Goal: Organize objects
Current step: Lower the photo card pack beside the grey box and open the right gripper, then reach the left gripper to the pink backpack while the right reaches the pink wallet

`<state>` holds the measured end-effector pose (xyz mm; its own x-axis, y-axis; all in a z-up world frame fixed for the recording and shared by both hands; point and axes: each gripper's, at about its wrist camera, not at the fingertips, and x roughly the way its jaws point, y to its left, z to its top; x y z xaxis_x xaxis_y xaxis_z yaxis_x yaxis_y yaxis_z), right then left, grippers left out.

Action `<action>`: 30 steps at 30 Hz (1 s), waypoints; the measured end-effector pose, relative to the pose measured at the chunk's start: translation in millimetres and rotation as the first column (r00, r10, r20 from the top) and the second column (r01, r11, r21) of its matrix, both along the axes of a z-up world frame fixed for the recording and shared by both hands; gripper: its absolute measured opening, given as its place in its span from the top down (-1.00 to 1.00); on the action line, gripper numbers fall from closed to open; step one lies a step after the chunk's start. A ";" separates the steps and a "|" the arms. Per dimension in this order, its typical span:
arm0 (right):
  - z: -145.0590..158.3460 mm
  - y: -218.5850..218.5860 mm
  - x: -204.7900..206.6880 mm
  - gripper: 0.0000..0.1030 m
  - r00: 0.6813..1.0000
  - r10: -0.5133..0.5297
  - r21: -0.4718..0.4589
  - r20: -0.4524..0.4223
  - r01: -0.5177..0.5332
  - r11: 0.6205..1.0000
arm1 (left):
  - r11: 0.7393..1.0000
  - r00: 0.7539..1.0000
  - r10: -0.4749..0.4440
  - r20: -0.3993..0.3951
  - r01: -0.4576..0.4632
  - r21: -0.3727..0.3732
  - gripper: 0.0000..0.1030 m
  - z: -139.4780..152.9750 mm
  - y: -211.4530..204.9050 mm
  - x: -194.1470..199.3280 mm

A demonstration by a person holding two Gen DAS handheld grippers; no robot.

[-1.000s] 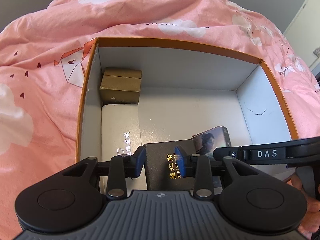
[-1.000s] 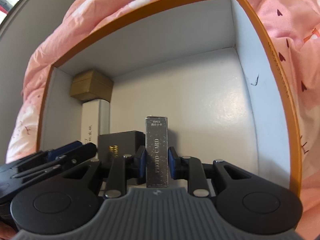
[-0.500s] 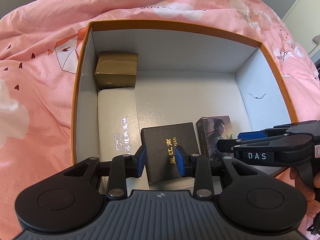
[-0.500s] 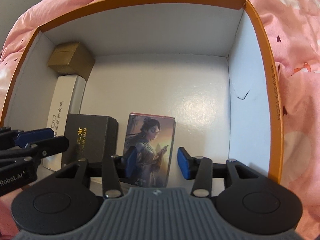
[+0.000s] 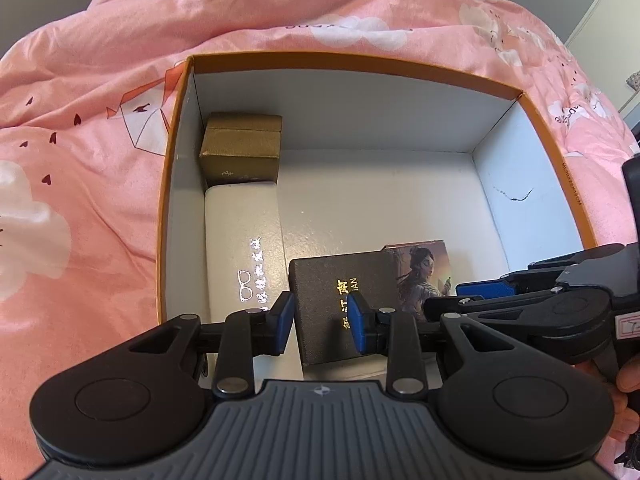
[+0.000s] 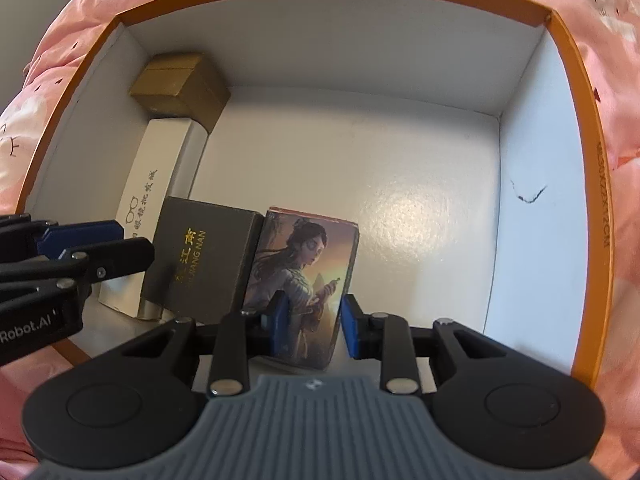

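In the near part of the orange-rimmed storage box point(image 6: 576, 92) we recorded the picture card box point(image 6: 308, 276), lying flat with its illustrated face up, its left edge touching the black box with gold lettering point(image 6: 204, 256). The right gripper point(image 6: 314, 326) stood over the card box's near end; its blue pads sat at either side of that end and its jaws were closing, though we could not tell whether the pads pressed on the cardboard. From the left wrist view we noted the same card box point(image 5: 424, 272) partly hidden behind the black box point(image 5: 340, 300).

The left gripper point(image 5: 321, 324) hung above the black box, jaws partly open. One pad lay off the box's left edge and the other over its lettered top, so we noted no grip on it.

To the left of the black box we listed a long white case point(image 5: 244, 256) printed with a spectacles mark, lying along the left wall. Beyond it, in the far left corner, stood a gold box point(image 5: 240, 152), touching the case's far end.

The rest of the white floor was bare, and a small dark scribble point(image 6: 528, 194) marked the right inner wall. The storage box rested on a pink quilt point(image 5: 80, 140) patterned with white clouds. At the right edge of the left wrist view we noted fingers of the person's hand point(image 5: 628, 380) behind the right gripper.
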<state>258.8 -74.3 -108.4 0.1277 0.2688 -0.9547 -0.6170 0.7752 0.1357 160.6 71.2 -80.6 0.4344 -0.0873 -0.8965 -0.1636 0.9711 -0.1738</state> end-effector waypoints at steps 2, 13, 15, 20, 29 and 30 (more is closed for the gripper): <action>0.8 -2.3 2.4 0.40 1.000 -0.004 0.007 -0.002 0.004 1.000 | 1.000 1.000 -0.001 0.018 0.001 0.006 0.31 3.8 -2.0 -2.8; 62.6 -20.3 -41.1 0.39 0.969 -0.010 0.137 0.248 -0.025 0.990 | 0.991 0.984 -0.091 0.154 0.075 0.107 0.31 52.9 -24.0 -34.9; 77.9 -28.5 -53.1 0.37 0.957 -0.014 0.163 0.289 -0.034 0.986 | 0.990 0.980 -0.106 0.169 0.088 0.106 0.31 61.2 -27.0 -43.3; 97.6 -41.3 -86.8 0.36 0.947 -0.033 0.220 0.319 -0.041 0.975 | 0.989 0.976 -0.129 0.175 0.113 0.095 0.23 73.9 -30.6 -59.5; 109.7 -68.2 -132.4 0.03 0.939 -0.090 0.360 0.332 -0.038 0.932 | 0.989 0.979 -0.141 0.150 0.145 -0.015 0.16 70.6 -21.1 -94.2; 109.1 -69.9 -135.8 -0.04 0.937 -0.093 0.365 0.336 -0.039 0.930 | 0.990 0.983 -0.127 0.134 0.133 -0.040 0.09 67.1 -16.3 -97.3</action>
<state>122.9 -144.2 0.7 0.4398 0.5771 -0.6882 -0.6554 0.7301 0.1934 63.3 54.9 -13.5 0.5294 -0.1924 -0.8263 -0.0097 0.9725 -0.2326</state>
